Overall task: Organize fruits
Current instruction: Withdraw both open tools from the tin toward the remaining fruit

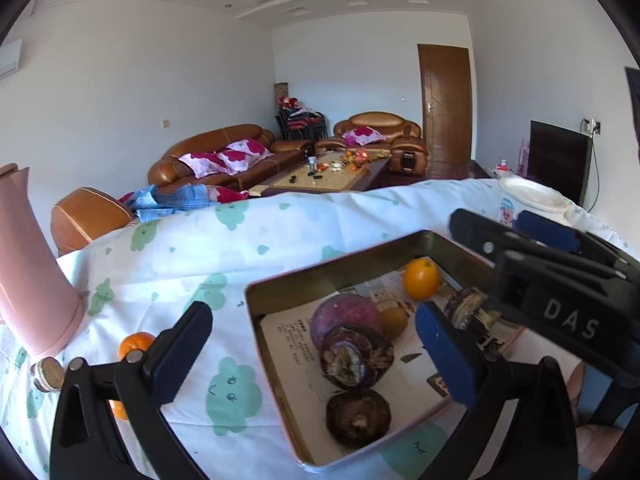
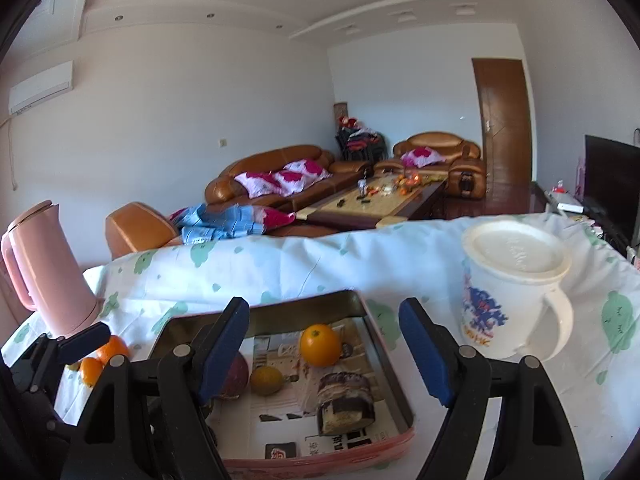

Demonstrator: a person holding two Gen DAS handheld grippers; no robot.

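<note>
A rectangular tin tray [image 1: 340, 264] lined with printed paper lies on the cloud-print tablecloth. It holds an orange [image 1: 420, 278], a round purple fruit [image 1: 344, 314], a small yellowish fruit [image 1: 394, 320] and dark cut fruit pieces [image 1: 356, 356]. My left gripper [image 1: 316, 344] stands open, wide above the tray's near left part, gripping nothing. My right gripper [image 2: 324, 344] is open too, above the tray [image 2: 264, 312], with the orange [image 2: 320, 344] seen between its fingers but apart from them. Two oranges [image 2: 112, 350] lie on the cloth left of the tray.
A pink kettle [image 2: 52, 276] stands at the table's left. A lidded white mug [image 2: 512, 292] stands right of the tray. A small round brown piece [image 1: 48, 374] lies by the kettle. Beyond the table's far edge are brown sofas [image 2: 276, 168] and a coffee table.
</note>
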